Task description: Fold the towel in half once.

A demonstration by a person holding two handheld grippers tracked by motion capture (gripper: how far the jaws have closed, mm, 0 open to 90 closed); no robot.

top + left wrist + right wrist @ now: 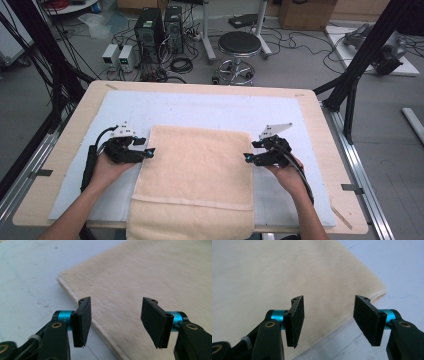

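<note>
Presently both grippers, left and right, gaped at towel edges, 9 and 3 o'clock; pinch evenly, together.

- The towel is cream-coloured, with a soft nap and a stitched band across it near its near end.
- It lies flat, spread lengthwise on a pale blue mat at the middle of the table.
- Its far corners are square; its near end hangs over the table's near edge.
</note>
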